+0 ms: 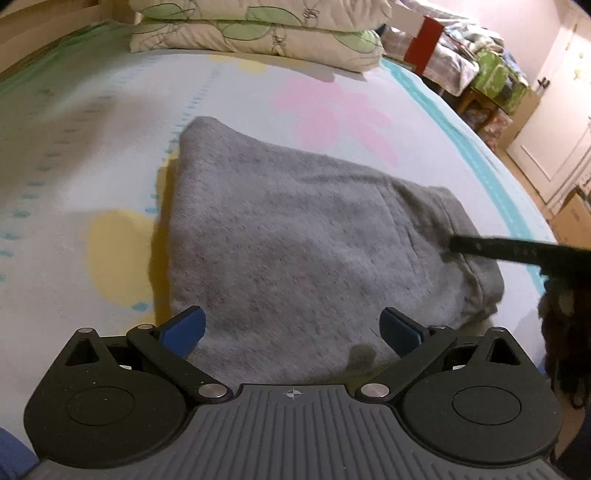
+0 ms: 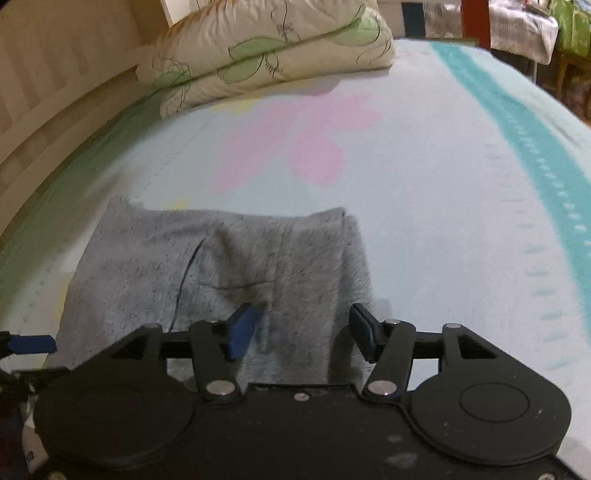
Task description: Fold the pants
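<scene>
Grey pants folded into a thick pad, lying flat mid-bed, pillows well beyond. Left claw spread wide over the near edge, gripping nothing. Right claw partly open above the cloth, empty. Fabric soft, fleecy, limp, likely light; best pinched at a folded edge or corner, through all layers.

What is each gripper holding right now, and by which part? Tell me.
Nothing is held. The left gripper and right gripper are both open above the folded grey pants.
</scene>
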Available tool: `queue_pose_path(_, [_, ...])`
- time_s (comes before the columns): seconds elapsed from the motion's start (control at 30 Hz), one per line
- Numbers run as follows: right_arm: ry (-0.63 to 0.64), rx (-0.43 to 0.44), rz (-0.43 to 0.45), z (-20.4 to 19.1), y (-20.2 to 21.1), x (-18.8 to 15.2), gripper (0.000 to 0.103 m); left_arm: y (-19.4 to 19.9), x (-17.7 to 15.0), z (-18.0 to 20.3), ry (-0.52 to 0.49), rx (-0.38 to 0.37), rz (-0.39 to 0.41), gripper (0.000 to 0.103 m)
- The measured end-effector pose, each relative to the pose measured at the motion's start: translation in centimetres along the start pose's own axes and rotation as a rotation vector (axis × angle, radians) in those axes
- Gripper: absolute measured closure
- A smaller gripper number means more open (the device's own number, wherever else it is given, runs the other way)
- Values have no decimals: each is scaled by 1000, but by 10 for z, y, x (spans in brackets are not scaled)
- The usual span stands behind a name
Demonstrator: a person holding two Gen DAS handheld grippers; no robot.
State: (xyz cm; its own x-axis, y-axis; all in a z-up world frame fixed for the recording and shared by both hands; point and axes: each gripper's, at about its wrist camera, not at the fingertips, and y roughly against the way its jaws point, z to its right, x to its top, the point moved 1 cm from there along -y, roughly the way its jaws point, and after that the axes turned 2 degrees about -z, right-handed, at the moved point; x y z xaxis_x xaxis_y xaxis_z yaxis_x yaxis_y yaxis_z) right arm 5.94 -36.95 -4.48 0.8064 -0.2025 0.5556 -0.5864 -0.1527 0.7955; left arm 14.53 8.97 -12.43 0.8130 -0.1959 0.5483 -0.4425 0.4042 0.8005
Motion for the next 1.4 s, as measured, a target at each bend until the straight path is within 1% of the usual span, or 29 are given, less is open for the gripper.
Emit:
queue_pose_path(0.1, [-97,25,-39,17,-8,1,35,-3,12,-12,29,30,5,1])
queue_pose_path(0.13, [-109,28,-46,17,-12,2,35,-6,15,-18,39,35,1,1])
queue_pose_path(0.3, [-123,25,-70,16,-29,5,30,-24,24,-38,62,41,-65,1])
queue_pose_path(0.4, [-157,40,-73,21,-41,6,26,-38,22,-46,99,17,-109,1])
queue_pose_path(0.47, [-169,58,-75,21,-40,5,22,-40,24,-46,103,14,-95,1])
queue_pose_path(0.6, [-164,84,-70,21,-46,7,15,-46,28,-42,60,21,-85,1])
queue_pose_path(0.7, [-162,106,-56,22,-50,7,12,-50,32,-42,57,7,-72,1])
queue_pose_path(0.87, [-193,158,-26,30,-51,4,10,-57,41,-48,82,-28,-49,1])
queue_pose_path(1.03, [-236,223,-12,44,-53,6,11,-62,46,-47,85,-35,-31,1])
queue_pose_path(1.1, [-258,246,-18,51,-51,7,18,-61,47,-47,92,-36,-35,2])
queue_pose_path(1.13, [-260,250,-25,53,-49,8,27,-59,47,-47,95,-31,-34,11])
queue_pose_path(1.17, [-260,268,-47,53,-49,9,69,-56,46,-47,99,-26,-21,38])
queue_pose_path(1.2, [-254,259,-47,51,-46,11,72,-53,46,-47,108,-34,-10,52])
queue_pose_path(1.23, [-223,244,-41,46,-42,12,73,-50,45,-47,123,-35,3,76])
queue_pose_path(1.27, [-187,227,-38,39,-36,14,75,-48,45,-47,126,-24,12,84])
queue_pose_path(1.3, [-157,207,-33,32,-28,16,76,-45,45,-44,118,-15,20,86])
queue_pose_path(1.33, [-133,191,-27,25,-22,20,77,-43,45,-41,102,-3,32,90])
queue_pose_path(1.4, [-93,186,-3,12,-8,29,79,-35,45,-33,66,29,63,93])
